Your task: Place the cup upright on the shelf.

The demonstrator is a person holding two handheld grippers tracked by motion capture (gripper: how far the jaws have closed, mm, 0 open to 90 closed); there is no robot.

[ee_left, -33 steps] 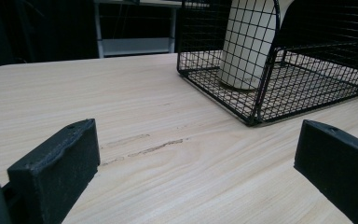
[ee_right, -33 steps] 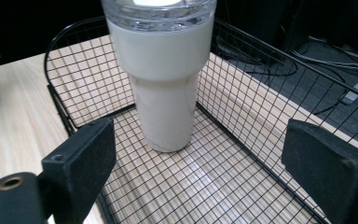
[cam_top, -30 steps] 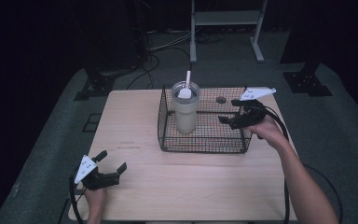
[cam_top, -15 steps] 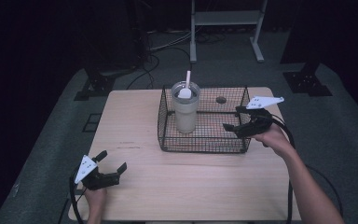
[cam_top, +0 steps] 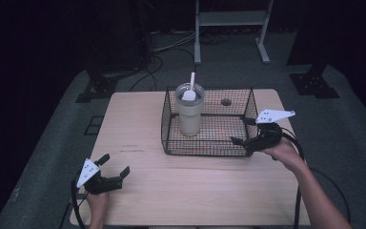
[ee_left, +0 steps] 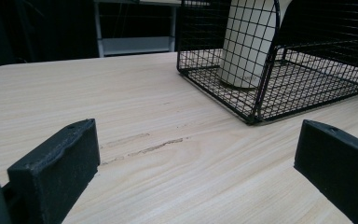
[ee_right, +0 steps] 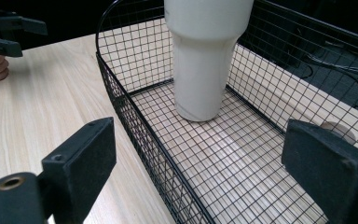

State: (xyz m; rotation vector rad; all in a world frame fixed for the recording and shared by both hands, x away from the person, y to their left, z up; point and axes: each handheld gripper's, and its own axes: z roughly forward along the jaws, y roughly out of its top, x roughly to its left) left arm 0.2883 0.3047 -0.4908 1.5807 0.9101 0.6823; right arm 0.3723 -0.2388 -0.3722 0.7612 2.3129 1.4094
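1. Nearest, the left gripper (cam_top: 112,174) rests on the table (cam_top: 138,124) well in front and left of the wire basket (cam_top: 171,136); its jaws stand wide apart, holding nothing.
2. The right gripper (cam_top: 245,131) sits at the basket's right end, jaws spread wide and empty, straddling the near wall's corner.
3. The tumbler (ee_right: 203,70) stands upright inside the basket's left part; its long axis is vertical, mouth up, with a white spoon (cam_top: 190,88) rising from it.
4. The step looks like approaching the basket; I would centre 1 jaw on each side of the rim wire, close squarely, and avoid jolting the tumbler.
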